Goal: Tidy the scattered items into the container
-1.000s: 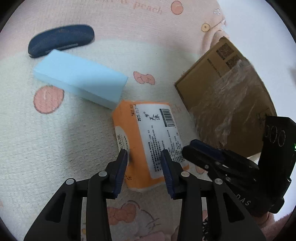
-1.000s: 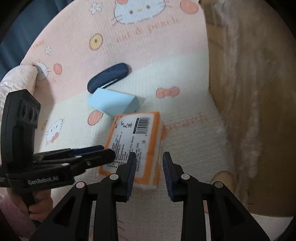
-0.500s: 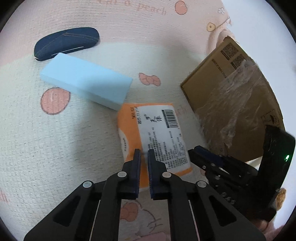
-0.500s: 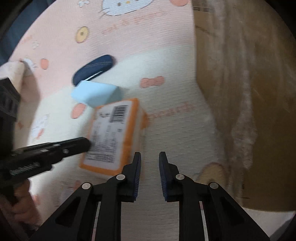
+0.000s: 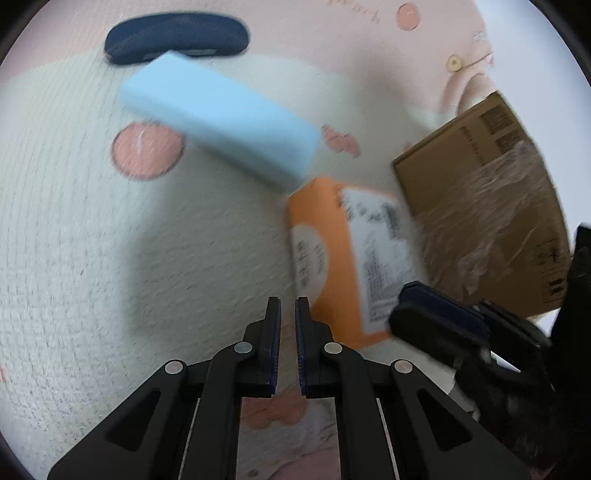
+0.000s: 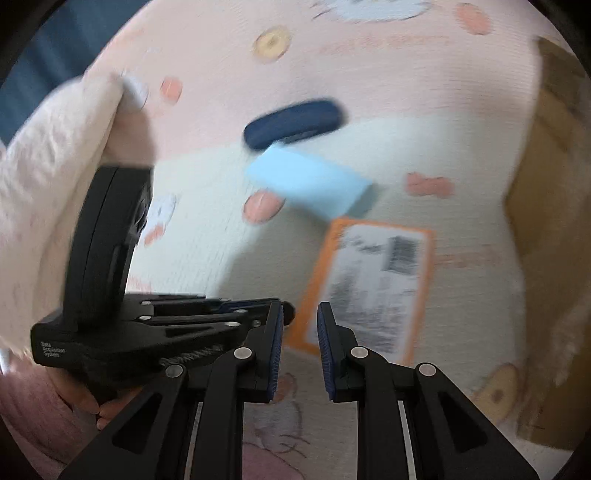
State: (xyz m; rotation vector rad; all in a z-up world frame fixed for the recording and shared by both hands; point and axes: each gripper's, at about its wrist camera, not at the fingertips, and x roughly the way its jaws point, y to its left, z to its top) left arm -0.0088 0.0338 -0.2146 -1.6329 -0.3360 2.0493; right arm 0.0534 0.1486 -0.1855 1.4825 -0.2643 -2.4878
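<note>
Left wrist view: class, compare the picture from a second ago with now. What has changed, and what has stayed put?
The left gripper has shut: its fingers straddled the orange tissue pack a second ago and now stand together, empty, to the pack's left. The right gripper has narrowed too, holding nothing. The pack, blue sponge, dark case and cardboard box keep their arrangement on the blanket.

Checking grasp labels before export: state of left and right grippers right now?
Left gripper: closed, nothing between the pads.
Right gripper: nearly closed with a narrow gap, holding nothing; the orange pack lies beyond it.
</note>
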